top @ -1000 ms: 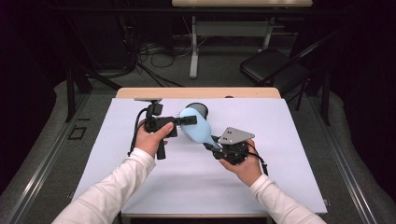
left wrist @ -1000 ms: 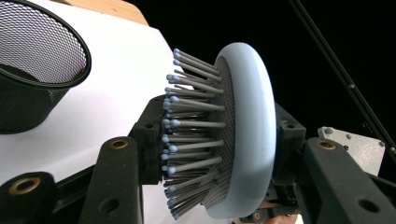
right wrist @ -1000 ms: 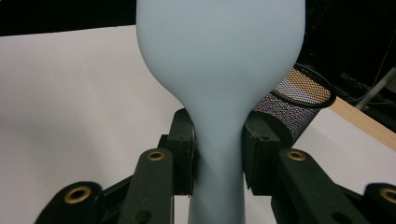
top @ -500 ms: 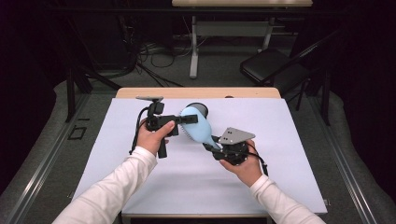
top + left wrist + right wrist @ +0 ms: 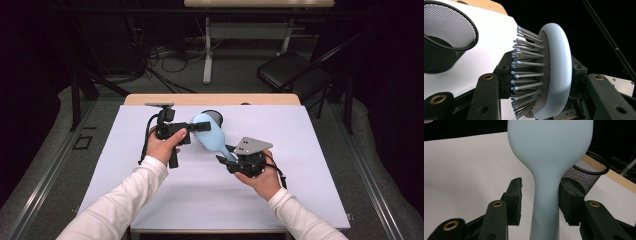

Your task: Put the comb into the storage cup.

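The person wore long white sleeves point(image 5: 127, 197) on both arms, entering the high view from six o'clock; each hand carried a black tool. The left tool point(image 5: 192, 127) had a black body with a pistol-style handle, a small grey plate raised on top at twelve o'clock, and a black cable looping off toward nine o'clock; the right tool point(image 5: 224, 156) bore a grey three-cornered plate dotted with small holes, its cable curling toward four o'clock. In both gripper views the black jaw arms carried brass-ringed screw holes; the blocky black pads point(image 5: 514, 200) looked matte and worn at their edges.
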A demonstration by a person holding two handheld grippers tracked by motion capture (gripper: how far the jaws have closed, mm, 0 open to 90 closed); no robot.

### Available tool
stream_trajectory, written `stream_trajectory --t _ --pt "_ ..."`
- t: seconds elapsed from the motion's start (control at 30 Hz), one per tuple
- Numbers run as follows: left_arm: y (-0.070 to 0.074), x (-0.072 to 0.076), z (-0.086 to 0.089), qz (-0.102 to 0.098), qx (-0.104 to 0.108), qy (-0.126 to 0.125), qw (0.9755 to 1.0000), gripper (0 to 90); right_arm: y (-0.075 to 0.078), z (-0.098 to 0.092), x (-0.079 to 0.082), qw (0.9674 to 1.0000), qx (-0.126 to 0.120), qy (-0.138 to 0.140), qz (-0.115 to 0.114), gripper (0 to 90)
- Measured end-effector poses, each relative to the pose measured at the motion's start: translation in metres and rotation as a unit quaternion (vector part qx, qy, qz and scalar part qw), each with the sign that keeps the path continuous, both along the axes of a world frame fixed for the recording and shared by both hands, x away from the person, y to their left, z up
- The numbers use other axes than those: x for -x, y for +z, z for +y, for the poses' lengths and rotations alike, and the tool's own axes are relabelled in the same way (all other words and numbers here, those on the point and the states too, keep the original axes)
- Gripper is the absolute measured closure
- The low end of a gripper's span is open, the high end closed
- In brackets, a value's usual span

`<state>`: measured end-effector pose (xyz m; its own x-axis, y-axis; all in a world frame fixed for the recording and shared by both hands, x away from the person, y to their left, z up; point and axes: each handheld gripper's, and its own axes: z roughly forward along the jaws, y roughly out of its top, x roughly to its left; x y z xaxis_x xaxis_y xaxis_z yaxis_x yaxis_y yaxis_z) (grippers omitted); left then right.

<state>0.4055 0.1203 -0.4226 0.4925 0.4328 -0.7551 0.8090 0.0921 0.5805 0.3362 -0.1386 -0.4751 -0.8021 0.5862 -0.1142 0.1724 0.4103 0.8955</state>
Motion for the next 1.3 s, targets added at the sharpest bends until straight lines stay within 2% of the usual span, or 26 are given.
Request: stream_trajectory --t 0.23,0.4,0.43,0.77,0.97,1.3 --pt "0.0 -0.003 0.004 -0.001 -0.001 0.011 0.9999 51.1 0.0 -0.001 0.001 1.0 -0.005 0.002 0.007 49.8" --pt "0.001 -0.004 0.008 -0.012 -0.006 0.017 0.9998 51.1 0.0 -0.002 0.0 1.0 -0.004 -0.001 0.007 44.9" --pt "0.001 -0.004 0.009 -0.009 -0.003 0.021 0.9997 51.1 0.0 -0.002 0.001 1.0 -0.003 -0.003 0.006 44.4" --pt "0.003 -0.007 0.014 -0.025 -0.013 0.031 0.9991 51.1 0.002 -0.003 0.002 0.9999 -0.002 -0.012 0.006 41.5" --pt "0.005 -0.009 0.015 -0.038 -0.023 0.033 0.9985 51.0 0.002 -0.004 0.004 0.9996 0.002 -0.026 -0.009 39.2" --pt "0.011 -0.01 0.017 -0.056 -0.03 0.041 0.9972 51.0 0.0 -0.01 0.003 0.9992 -0.013 -0.039 0.005 34.7"
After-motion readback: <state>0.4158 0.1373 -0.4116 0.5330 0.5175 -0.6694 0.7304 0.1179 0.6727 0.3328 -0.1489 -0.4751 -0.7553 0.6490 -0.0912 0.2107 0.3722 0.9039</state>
